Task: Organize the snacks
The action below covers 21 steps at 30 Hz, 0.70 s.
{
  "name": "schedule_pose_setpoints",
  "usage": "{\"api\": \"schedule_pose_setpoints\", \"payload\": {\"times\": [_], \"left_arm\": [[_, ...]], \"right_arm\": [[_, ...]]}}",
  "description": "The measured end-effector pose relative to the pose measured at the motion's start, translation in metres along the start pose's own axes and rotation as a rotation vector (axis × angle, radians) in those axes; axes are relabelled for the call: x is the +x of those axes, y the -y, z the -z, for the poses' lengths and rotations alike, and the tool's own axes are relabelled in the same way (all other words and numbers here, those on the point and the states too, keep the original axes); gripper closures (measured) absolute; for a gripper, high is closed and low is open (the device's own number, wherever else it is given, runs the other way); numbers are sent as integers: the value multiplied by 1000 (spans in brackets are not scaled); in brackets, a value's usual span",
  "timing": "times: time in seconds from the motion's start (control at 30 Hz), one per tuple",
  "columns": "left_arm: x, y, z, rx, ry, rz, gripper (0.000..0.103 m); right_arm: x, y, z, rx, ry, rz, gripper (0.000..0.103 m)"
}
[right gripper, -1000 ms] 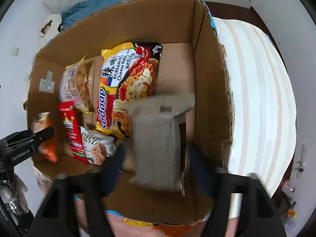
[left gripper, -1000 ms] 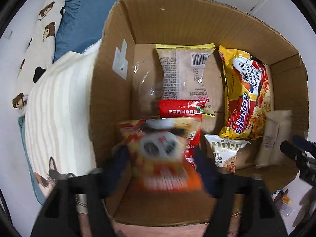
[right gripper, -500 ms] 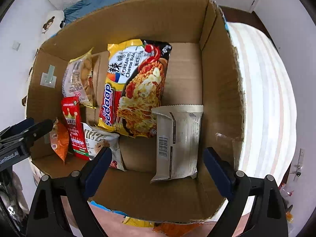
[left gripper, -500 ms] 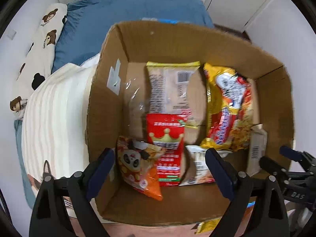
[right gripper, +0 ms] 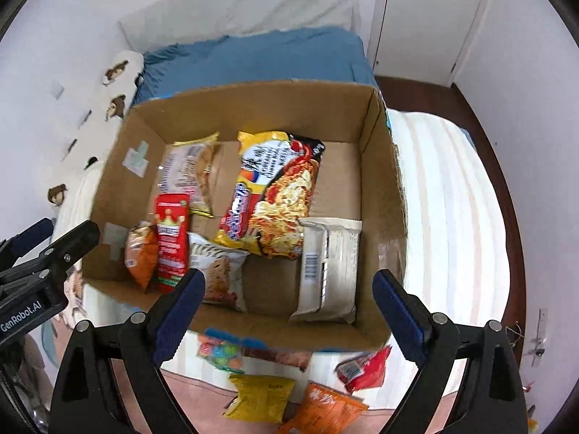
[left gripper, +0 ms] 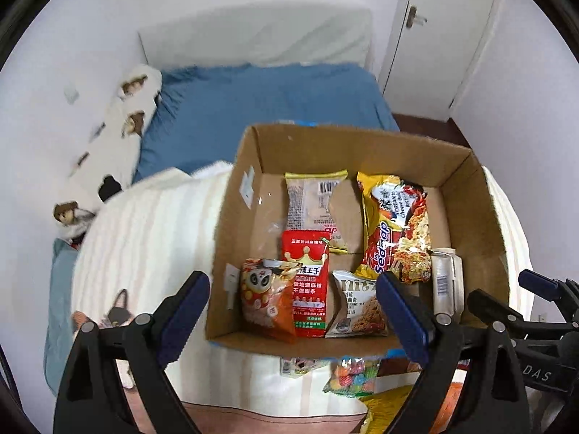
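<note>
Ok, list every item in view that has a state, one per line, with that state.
left gripper: open, empty
right gripper: open, empty
cardboard box: open-topped, partly filled
panda snack bag: in box, sealed
silver packet: in box, barcode side up
yellow noodle pack: in box, face up
yellow bag: outside box
door: shut

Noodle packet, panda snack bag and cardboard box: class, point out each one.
Noodle packet (right gripper: 275, 195): right wrist view, on the noodle picture.
Panda snack bag (left gripper: 264, 294): left wrist view, on its front below the panda face.
Cardboard box (right gripper: 253, 108): right wrist view, on the far inner wall.
</note>
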<state>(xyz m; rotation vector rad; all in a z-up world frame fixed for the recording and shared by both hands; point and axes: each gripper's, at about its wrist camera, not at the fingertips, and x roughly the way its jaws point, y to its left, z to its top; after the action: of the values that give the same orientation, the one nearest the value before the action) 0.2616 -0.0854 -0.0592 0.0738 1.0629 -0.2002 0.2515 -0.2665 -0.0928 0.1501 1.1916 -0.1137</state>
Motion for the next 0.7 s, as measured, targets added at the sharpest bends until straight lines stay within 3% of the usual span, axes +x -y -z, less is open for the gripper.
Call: {"api": "schedule_pose_setpoints", "payload": {"times": [0.2,0.4,0.5,0.7], "left_arm": [[-41,0,20,19,73,-20,9],[-68,3,51,50,96,-31,9],[-64,8,74,67,48,-25,9],[-4,29,130,89,-162,18,9]], "right_arm": [[-40,-8,25,5,71,-67,7],[-63,-4,63,35,69,-141,7],[-58,8,91,65,29,-154,7],[-5,49,150,193,-138,-147,7]]}}
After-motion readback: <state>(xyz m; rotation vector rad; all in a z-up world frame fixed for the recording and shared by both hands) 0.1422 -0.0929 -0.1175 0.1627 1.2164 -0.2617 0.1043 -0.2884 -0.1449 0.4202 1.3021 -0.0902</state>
